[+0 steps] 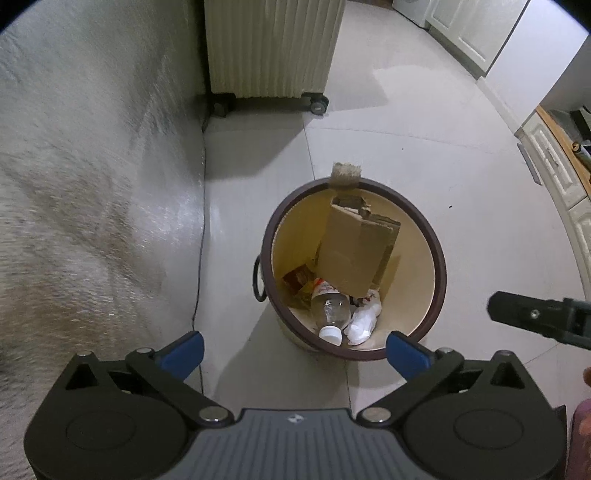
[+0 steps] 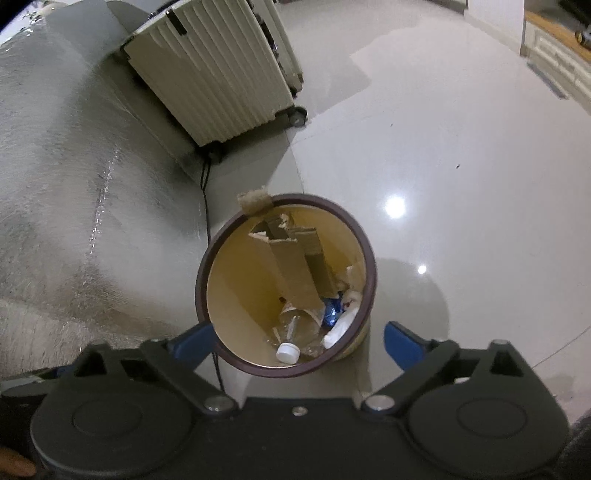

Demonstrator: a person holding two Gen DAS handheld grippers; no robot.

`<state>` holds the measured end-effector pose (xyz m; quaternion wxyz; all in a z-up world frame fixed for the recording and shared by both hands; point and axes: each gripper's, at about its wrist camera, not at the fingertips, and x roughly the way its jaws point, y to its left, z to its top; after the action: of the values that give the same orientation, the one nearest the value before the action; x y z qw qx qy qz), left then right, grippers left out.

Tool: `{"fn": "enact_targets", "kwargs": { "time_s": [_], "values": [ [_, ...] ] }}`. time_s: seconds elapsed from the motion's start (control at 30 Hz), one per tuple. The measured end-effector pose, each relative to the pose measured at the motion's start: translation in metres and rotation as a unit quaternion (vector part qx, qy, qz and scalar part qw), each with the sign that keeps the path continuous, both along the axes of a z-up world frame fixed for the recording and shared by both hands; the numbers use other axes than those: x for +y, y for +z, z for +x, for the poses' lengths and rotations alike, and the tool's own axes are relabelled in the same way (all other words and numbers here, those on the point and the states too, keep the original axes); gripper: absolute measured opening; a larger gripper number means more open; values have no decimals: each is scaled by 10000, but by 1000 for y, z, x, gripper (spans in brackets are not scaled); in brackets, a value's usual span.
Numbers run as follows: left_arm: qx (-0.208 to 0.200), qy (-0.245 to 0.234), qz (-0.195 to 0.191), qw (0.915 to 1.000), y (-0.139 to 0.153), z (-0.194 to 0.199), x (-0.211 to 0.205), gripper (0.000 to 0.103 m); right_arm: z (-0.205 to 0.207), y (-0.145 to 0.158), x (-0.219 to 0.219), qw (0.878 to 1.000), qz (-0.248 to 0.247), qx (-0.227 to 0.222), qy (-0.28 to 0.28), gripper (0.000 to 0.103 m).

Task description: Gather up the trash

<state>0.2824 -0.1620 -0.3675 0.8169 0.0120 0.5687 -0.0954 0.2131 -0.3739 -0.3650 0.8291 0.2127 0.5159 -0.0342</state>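
A round bin with a dark brown rim [image 1: 439, 258] [image 2: 201, 273] stands on the tiled floor. Inside lie a torn piece of cardboard [image 1: 356, 247] [image 2: 295, 273], a clear plastic bottle with a white cap [image 1: 330, 314] [image 2: 291, 338], crumpled white paper [image 1: 364, 319] [image 2: 341, 326] and a brown wrapper [image 1: 299, 278]. My left gripper [image 1: 293, 350] is open and empty, above the bin's near side. My right gripper [image 2: 299, 341] is open and empty, straddling the bin's near rim from above; part of it shows at the right of the left wrist view [image 1: 539, 319].
A cream ribbed suitcase on wheels [image 1: 271, 48] [image 2: 214, 74] stands behind the bin. A grey fabric sofa or bed edge [image 1: 92, 184] [image 2: 74, 184] fills the left. White cabinets [image 1: 480, 33] and a wooden counter [image 1: 565, 144] are at the right. A black cable [image 2: 207, 192] runs along the floor.
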Motion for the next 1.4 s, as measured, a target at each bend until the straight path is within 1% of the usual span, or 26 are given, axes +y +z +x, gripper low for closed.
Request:
{"fn": "enact_targets", "kwargs": {
  "time_s": [0.17,0.3,0.47,0.6,0.83,1.0,1.1,1.2,1.33,1.4],
  "values": [
    [-214,1,73,9997,28,-17,6,103,-18,30,1,9993,-288,-220,46,103],
    [-370,27,30,9993,56,-32,13,103,-32,56,7,9977,-564,-344,155,103],
    [-569,13,-62,9984,95,-52,17,103,-53,92,12,9966,-646,-506,101,103],
    [-784,-10,-150,9968,132,-68,23,103,-73,128,18,9946,-738,-723,48,103],
    [-1128,-95,-298,9931,191,-93,30,103,-97,187,32,9903,-932,-1029,46,103],
    [-1315,-210,-283,9907,225,-111,31,103,-111,226,40,9868,-1038,-1239,44,103],
    [-1411,-282,-282,9892,241,-119,31,103,-118,244,43,9852,-1073,-1336,29,103],
    [-1527,-245,-249,9877,257,-128,36,103,-128,259,47,9843,-1098,-1384,35,103],
    [-1697,-208,-345,9847,280,-141,48,103,-142,275,53,9832,-1175,-1395,71,103],
    [-1764,-200,-332,9836,290,-148,52,103,-148,282,59,9826,-1249,-1375,89,103]
  ]
}}
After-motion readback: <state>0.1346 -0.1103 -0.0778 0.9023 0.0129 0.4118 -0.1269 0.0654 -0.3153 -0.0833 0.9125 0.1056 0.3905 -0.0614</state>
